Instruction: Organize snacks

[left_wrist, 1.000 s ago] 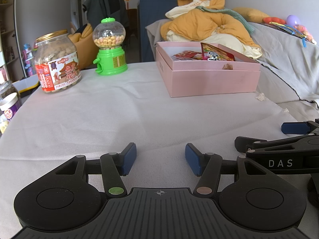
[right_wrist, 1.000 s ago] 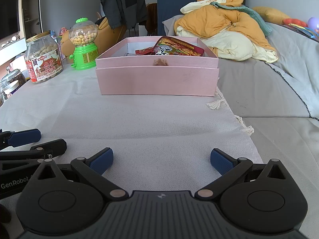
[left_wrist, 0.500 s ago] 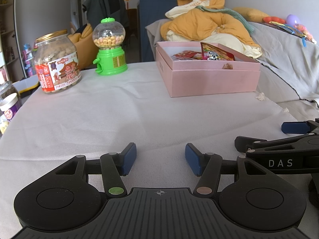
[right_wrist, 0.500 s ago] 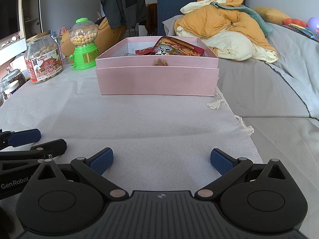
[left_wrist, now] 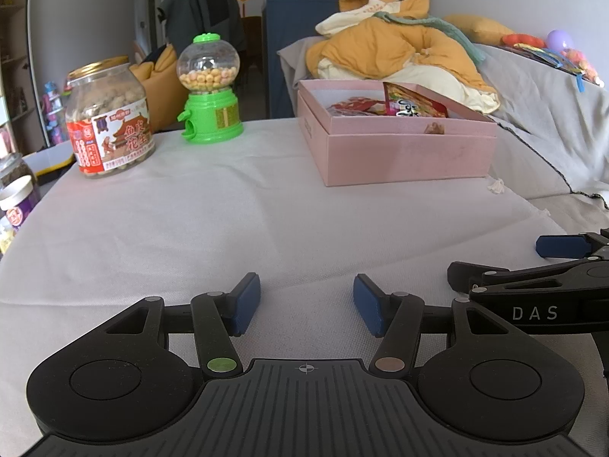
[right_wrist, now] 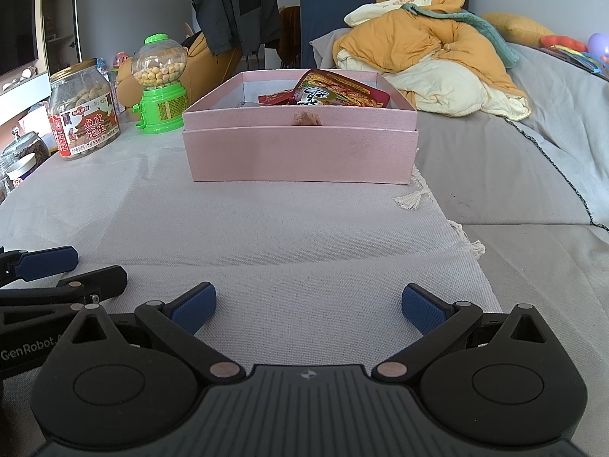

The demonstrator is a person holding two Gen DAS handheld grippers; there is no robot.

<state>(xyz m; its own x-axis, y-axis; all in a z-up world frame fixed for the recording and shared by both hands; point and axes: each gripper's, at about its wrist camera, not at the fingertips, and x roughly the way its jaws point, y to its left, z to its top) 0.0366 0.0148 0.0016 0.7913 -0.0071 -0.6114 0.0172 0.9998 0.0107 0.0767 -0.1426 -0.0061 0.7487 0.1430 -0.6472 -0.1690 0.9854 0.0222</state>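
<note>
Both sets of jaws stand spread with nothing between them: the left gripper (left_wrist: pixel 306 299) parted moderately, the right gripper (right_wrist: pixel 308 306) parted wider. They rest low over the white cloth (left_wrist: pixel 228 221) on the table, side by side, each one's blue-tipped fingers showing at the edge of the other's view.

Ahead of the right jaws, well apart from them, sits the pink box (right_wrist: pixel 300 148), open at the top. Inside it lie red snack packets (right_wrist: pixel 338 93), the largest propped up at a tilt against the far right side. From the left jaws the same box (left_wrist: pixel 399 152) lies ahead and to the right.

Ahead and to the left of the left jaws stands a peanut jar (left_wrist: pixel 108 118) with a gold lid and red label, upright. Just beside it, further back, is a green candy dispenser (left_wrist: pixel 209 91) with a clear globe of round sweets. Beyond the box, a heap of yellow bedding (right_wrist: pixel 426 49) is piled on the grey sofa (right_wrist: pixel 514 175).
</note>
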